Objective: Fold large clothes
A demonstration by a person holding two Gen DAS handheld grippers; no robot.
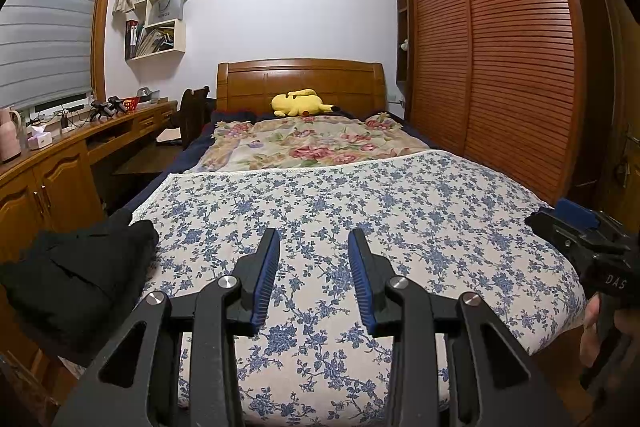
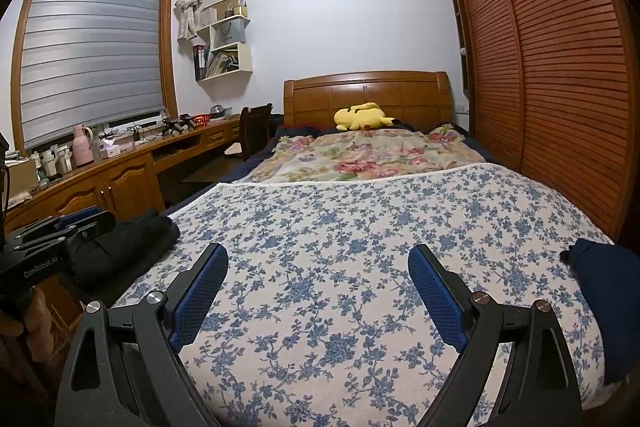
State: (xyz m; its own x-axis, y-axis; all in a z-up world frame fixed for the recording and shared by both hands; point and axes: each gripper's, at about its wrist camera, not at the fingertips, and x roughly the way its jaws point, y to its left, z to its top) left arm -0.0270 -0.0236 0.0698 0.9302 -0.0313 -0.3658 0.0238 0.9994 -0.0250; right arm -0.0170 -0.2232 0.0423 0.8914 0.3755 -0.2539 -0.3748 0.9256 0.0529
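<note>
Black garment (image 1: 76, 275) lies left of both grippers.

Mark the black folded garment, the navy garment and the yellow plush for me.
black folded garment (image 1: 80, 279), left wrist view, middle of its top surface.
navy garment (image 2: 604, 303), right wrist view, its visible bulk at the bed's right edge.
yellow plush (image 1: 298, 103), left wrist view, its body.

Black garment (image 1: 80, 275) bunched at bed's left edge

Bed (image 2: 366, 95) is carrying a blue-flowered sheet (image 2: 360, 247), a rose-patterned blanket (image 2: 360, 155) behind it, a yellow plush toy (image 2: 362, 118) at the headboard, black clothes (image 2: 124, 247) lying at the left edge, and a navy garment (image 2: 600, 291) lying at the right edge.
</note>
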